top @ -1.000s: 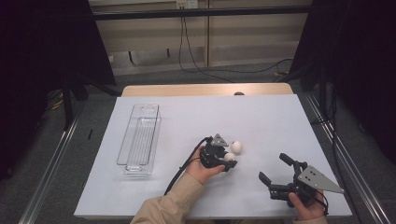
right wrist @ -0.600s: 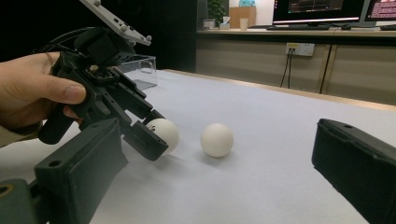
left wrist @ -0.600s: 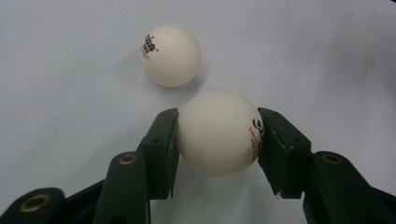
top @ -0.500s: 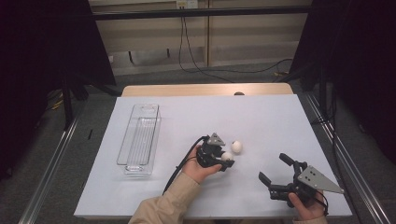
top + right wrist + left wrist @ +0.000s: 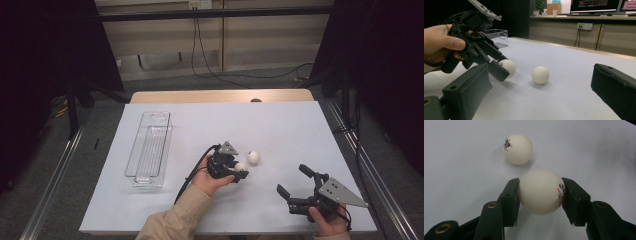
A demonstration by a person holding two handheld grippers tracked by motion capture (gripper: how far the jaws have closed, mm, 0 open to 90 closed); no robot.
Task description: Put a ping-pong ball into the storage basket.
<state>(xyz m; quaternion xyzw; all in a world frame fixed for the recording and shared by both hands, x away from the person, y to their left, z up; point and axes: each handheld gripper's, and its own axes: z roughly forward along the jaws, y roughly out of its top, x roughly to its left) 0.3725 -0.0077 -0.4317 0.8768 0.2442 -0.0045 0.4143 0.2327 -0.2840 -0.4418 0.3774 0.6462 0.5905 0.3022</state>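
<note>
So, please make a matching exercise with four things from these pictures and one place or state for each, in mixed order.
Things:
1. white table tennis ball with red print
2. second white table tennis ball
3. clear plastic oblong container
4. right gripper

Places or states:
A. jaws open, nothing between them
B. lies free on the white table sheet
C. stands empty at the left of the table
D. clamped in the left gripper

Pairs: 1-D, 2-B, 3-C, 4-A

place: lab/office | signs: monitors [image 5: 599, 5], wall socket [image 5: 584, 26], dark curtains [image 5: 45, 75]
</note>
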